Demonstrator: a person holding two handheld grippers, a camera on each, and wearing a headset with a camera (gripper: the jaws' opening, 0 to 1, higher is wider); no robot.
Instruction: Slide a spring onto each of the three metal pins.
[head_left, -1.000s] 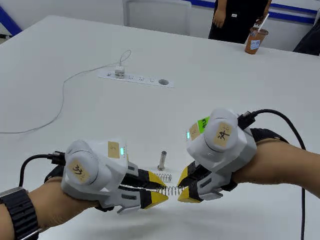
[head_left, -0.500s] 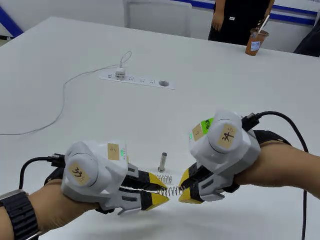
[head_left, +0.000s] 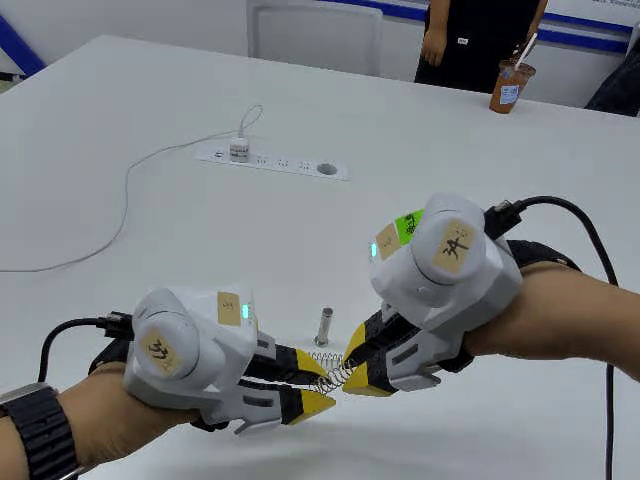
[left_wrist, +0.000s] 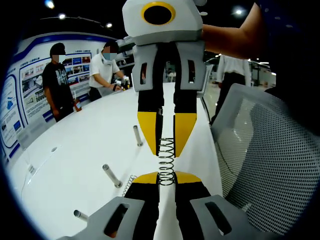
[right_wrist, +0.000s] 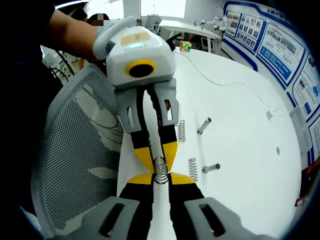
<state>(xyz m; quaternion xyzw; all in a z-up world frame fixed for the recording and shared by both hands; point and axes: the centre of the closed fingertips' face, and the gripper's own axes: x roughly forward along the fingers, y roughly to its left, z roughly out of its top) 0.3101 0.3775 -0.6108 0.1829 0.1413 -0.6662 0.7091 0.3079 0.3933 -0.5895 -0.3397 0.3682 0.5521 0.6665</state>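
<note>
Pinched the spring (left_wrist: 166, 160) at both ends, clear of the bench (head_left: 200, 230). One end in the left gripper (head_left: 314, 384), jaws narrowed onto the coils. Other end in the right gripper (head_left: 352, 366), jaws closed down on it the same way.

Compared with a second ago: lifted the right gripper and drew it in toward the left. Now tilted instead of level, rising from the left-gripper end to the right-gripper end, with less length showing between the tips. Kept the left gripper about where it was.

Just beyond the spring, found one pin (head_left: 324, 325) standing bare. Beside the spring in the left gripper view, counted three pins (left_wrist: 111, 175), none sleeved. Near the spring on the bench, logged two loose springs (right_wrist: 193, 169).

Judged as re-aiming ahead of threading, likely toward a handover to one gripper. No pin loaded yet, all three outstanding.
</note>
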